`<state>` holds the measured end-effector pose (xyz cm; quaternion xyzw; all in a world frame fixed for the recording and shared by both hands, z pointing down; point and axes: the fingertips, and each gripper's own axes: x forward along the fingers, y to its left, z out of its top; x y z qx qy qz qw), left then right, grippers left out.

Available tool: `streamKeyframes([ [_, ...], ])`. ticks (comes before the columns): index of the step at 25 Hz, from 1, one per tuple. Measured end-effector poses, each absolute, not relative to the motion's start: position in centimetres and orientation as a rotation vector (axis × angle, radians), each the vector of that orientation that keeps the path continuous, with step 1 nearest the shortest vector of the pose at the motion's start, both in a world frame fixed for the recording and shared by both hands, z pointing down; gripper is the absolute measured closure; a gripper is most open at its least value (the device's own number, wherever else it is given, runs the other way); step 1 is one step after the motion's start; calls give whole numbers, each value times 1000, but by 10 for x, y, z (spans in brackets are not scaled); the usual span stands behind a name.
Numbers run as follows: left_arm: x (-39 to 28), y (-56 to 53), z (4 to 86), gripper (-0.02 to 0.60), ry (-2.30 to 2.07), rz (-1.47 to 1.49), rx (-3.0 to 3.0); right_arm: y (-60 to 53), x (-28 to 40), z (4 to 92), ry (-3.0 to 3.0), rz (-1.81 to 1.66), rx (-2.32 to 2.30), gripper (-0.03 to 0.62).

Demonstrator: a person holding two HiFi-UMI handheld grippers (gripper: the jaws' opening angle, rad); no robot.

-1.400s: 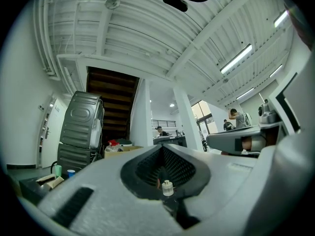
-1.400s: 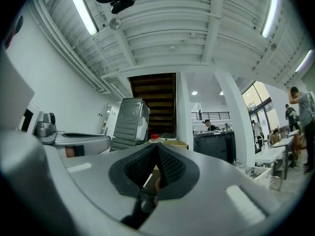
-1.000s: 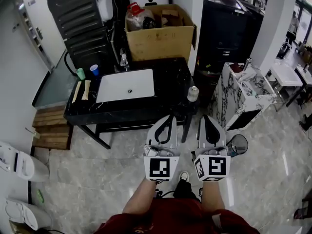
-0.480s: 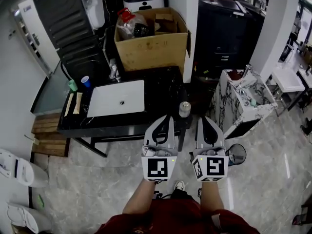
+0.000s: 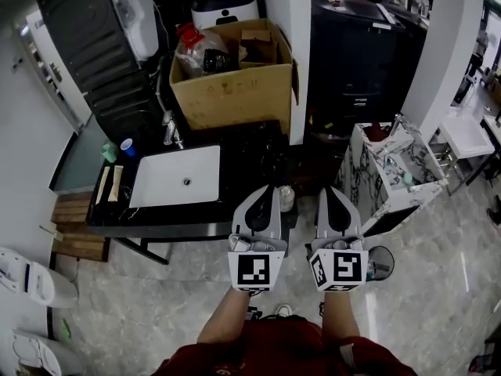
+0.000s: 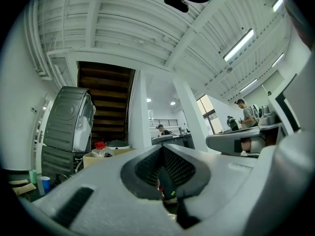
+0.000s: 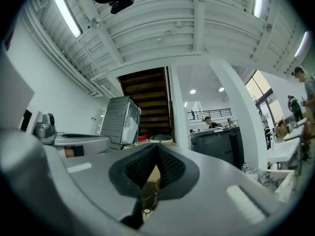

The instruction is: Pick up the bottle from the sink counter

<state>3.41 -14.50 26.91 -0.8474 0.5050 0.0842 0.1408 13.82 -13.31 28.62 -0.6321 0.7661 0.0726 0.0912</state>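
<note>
A small pale bottle (image 5: 286, 197) with a light cap stands upright at the front right corner of the black sink counter (image 5: 252, 153). In the head view it sits between my two grippers, just right of the left gripper (image 5: 268, 188) and left of the right gripper (image 5: 329, 190). Neither touches it. Both grippers have their jaws closed tip to tip with nothing in them. In the right gripper view (image 7: 156, 145) the bottle's cap (image 7: 143, 211) shows low down through the hollow between the jaws. The left gripper view (image 6: 161, 147) does not show the bottle clearly.
A white basin (image 5: 176, 176) and faucet (image 5: 168, 129) lie left of the bottle, with a blue cup (image 5: 127, 146) at the counter's far left. An open cardboard box (image 5: 235, 84) stands behind. A marble-patterned cabinet (image 5: 385, 171) stands to the right, and a white pillar (image 5: 283, 37) behind the counter.
The counter and bottle have drawn nearer and slid left in the head view. The bottle now stands between the gripper tips instead of ahead of them. Both grippers stayed closed.
</note>
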Motion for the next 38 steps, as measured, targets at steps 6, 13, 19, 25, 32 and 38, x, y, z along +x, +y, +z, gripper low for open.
streamKeyframes([
  [6, 53, -173, 275, 578, 1479, 227, -2435, -163, 158, 292, 2286, 201, -1854, 592],
  [13, 58, -195, 281, 578, 1471, 214, -2445, -188, 164, 294, 2282, 199, -1852, 592],
  [19, 43, -226, 280, 578, 1471, 264, -2473, -216, 148, 292, 2286, 232, -1880, 592],
  [25, 27, -265, 271, 578, 1414, 280, -2481, -250, 131, 276, 2242, 284, -1915, 594],
  [32, 7, -301, 262, 578, 1369, 309, -2516, -280, 112, 269, 2195, 295, -1967, 592],
  [38, -2, -319, 267, 578, 1350, 291, -2530, -297, 102, 269, 2180, 306, -1979, 592],
])
